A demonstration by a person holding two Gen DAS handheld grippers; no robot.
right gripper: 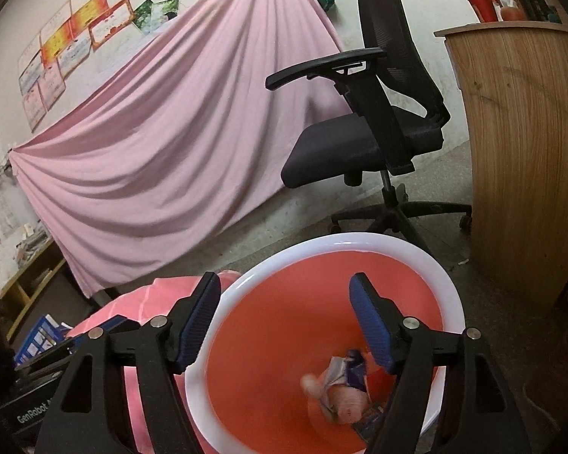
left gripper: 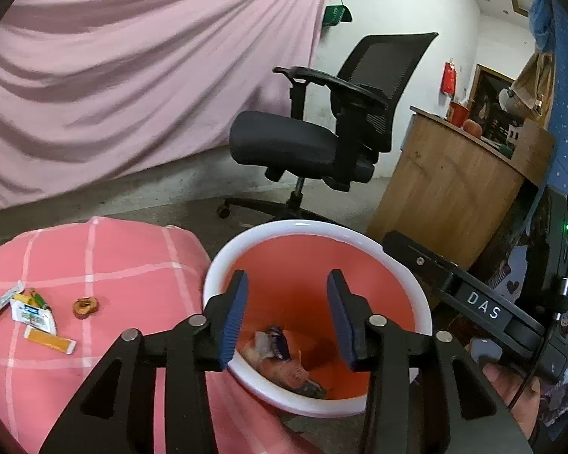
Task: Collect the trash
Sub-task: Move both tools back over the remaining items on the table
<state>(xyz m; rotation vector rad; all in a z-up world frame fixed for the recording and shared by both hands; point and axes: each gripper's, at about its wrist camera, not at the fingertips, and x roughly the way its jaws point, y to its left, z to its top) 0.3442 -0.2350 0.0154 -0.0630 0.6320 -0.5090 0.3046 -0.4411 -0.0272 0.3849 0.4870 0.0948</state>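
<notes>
Both grippers hang over the bin with jaws apart and nothing between the ribbed blue pads: the left gripper (left gripper: 287,317) partly open, the right gripper (right gripper: 286,321) wider. Below them the bin (left gripper: 397,265), smooth orange inside with a glossy white rim, holds crumpled wrappers (left gripper: 280,355), blurred in the right view. Only the left view shows loose trash (left gripper: 38,314), seemingly sachets, on the pink checked cloth (left gripper: 113,257).

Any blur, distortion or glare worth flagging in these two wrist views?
Left wrist: strong fisheye bending, dark vignetted corners, a small glare streak on the white-rimmed orange bin. Right wrist: crumpled wrappers inside the bin look smeared; the rest is sharp.
</notes>
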